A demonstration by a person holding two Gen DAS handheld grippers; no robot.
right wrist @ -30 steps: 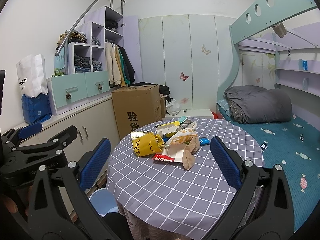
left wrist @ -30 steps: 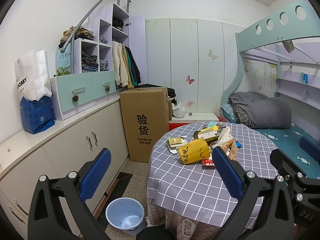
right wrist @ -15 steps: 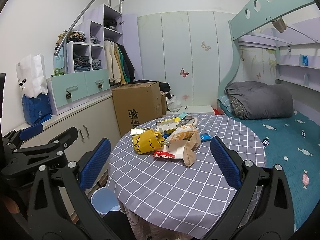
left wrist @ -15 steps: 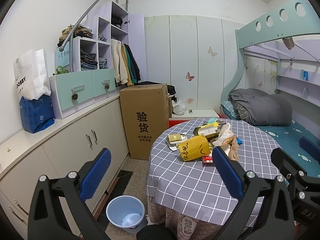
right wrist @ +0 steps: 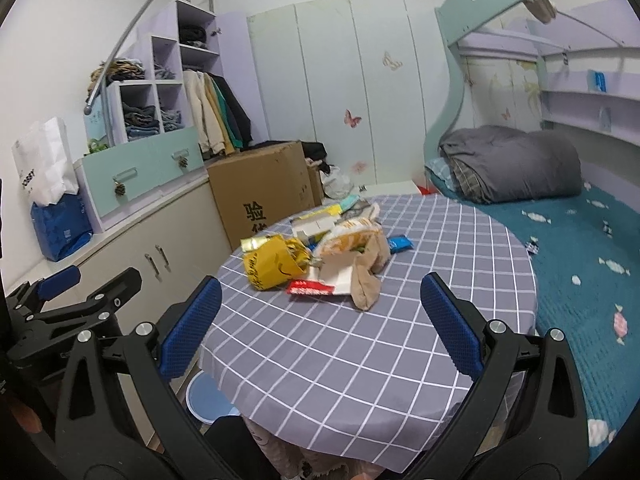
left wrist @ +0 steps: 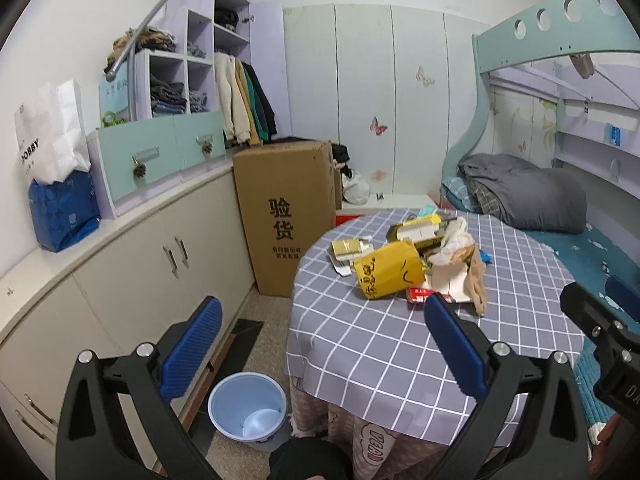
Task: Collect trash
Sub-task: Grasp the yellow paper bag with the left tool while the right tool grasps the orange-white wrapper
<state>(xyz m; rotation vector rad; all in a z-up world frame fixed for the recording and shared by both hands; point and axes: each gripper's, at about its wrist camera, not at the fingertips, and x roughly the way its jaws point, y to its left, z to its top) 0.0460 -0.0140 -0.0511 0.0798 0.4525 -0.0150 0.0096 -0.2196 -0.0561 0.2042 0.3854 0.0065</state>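
Note:
A heap of trash lies on the round table with the grey checked cloth point(left wrist: 400, 344) point(right wrist: 360, 344): a crumpled yellow bag point(left wrist: 389, 275) point(right wrist: 272, 265), a red-and-white packet point(right wrist: 311, 289), tan paper wrappers point(left wrist: 476, 284) point(right wrist: 366, 280), flat cartons point(left wrist: 416, 229) and a small blue wrapper point(right wrist: 400, 243). A pale blue bin point(left wrist: 248, 410) point(right wrist: 208, 400) stands on the floor left of the table. My left gripper point(left wrist: 320, 348) is open, short of the table's near-left edge. My right gripper point(right wrist: 320, 320) is open above the near side of the table, nothing between its fingers.
A tall cardboard box point(left wrist: 285, 216) stands by the long white cabinet point(left wrist: 132, 264) on the left. A bunk bed with a grey duvet point(right wrist: 512, 164) fills the right side. A blue bag point(left wrist: 64, 212) and a white bag point(left wrist: 50, 132) sit on the cabinet top.
Both views have drifted a little toward the table and downward; the trash heap sits slightly larger. Both grippers stay open and nothing on the table has moved.

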